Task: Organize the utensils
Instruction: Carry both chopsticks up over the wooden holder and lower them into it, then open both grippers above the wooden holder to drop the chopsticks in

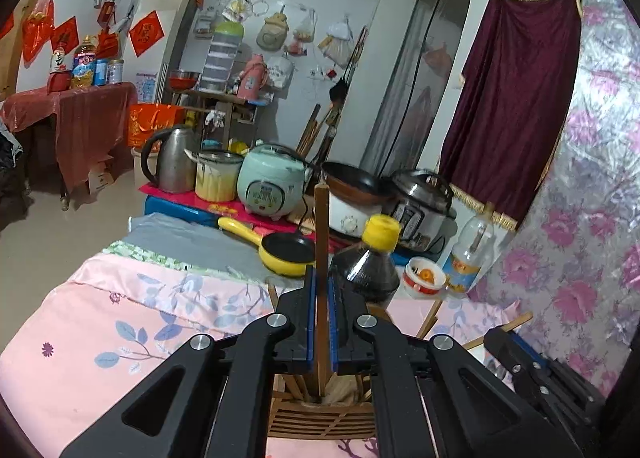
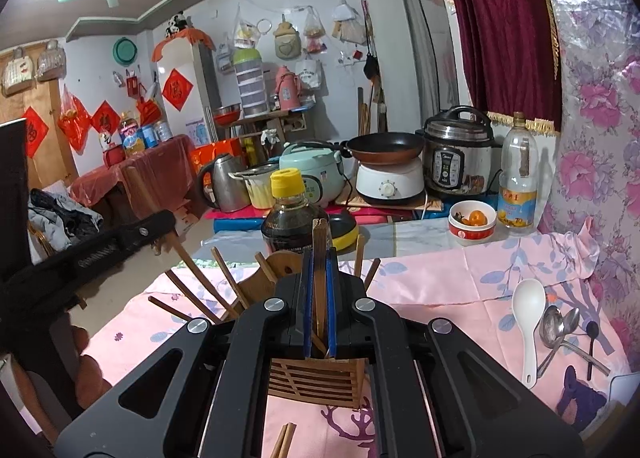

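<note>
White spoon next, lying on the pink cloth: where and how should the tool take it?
Grip the white spoon by its straight handle, about halfway along, coming from above with the pads across its narrow width. It lies flat, bowl away from the camera, handle end nearest. The handle's left side is clear; metal spoons crowd the right, so stay clear of them.

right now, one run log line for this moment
left gripper: shut on chopstick | right gripper: shut on chopsticks | both over wooden holder | spoons loose

Both wrist fisheyes look forward and slightly down along their own fingers, close above the wooden utensil holder (image 1: 320,424) (image 2: 316,380) at lower centre, sharing the appliance-crowded table and back wall.
</note>
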The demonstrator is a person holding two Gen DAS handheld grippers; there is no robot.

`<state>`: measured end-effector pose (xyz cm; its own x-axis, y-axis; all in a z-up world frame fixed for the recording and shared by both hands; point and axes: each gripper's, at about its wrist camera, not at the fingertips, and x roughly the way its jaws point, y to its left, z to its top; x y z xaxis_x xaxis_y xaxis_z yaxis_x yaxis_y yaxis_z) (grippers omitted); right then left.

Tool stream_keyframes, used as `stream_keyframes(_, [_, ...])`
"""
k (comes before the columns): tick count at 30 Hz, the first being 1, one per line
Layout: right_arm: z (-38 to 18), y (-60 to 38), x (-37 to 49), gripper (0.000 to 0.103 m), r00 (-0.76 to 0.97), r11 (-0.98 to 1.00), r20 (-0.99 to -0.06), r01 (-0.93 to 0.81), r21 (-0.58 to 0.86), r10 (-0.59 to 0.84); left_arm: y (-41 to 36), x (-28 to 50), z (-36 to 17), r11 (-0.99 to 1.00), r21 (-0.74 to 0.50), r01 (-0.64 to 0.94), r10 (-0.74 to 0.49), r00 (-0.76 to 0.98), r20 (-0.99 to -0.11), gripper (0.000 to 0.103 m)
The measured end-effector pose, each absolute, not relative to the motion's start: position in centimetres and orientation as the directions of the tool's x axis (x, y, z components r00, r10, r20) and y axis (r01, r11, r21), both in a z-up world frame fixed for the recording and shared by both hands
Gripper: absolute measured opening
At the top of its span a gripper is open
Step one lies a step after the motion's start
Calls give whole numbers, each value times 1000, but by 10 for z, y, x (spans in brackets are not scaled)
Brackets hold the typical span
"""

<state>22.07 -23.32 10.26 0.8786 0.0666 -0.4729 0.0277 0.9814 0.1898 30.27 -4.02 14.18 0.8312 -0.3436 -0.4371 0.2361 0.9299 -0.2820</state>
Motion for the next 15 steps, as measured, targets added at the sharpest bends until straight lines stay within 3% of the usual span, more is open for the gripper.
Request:
stream_keyframes(2, [99,-233,224,8,868,983,-493,27,183,68,-43,310,134,928,-289,235,-353,805,-477,7])
stream_keyframes(4, [96,-231,228,12,849,983,-521,16,180,82,-41,316,128,914,-329,238,-385,765,-516,31])
stream_keyframes(5, [96,-233,228,20,849,983,-523,22,182,78,-38,317,127,910,-346,230,-389,761,-519,70])
stream_keyframes(6, [97,-236,227,35,852,982,-520,35,185,67,-33,315,127,909,-359,211,-380,772,-510,91])
stream_keyframes(8, [99,-241,223,48,863,982,-503,56,181,44,-26,309,132,917,-361,170,-339,810,-478,92])
stream_keyframes(10, [103,-245,219,52,873,982,-488,76,172,18,-24,309,136,913,-357,195,-360,799,-482,92])
stream_keyframes(15, [107,-258,213,72,887,973,-462,114,200,-9,-17,308,137,909,-377,179,-359,796,-487,96])
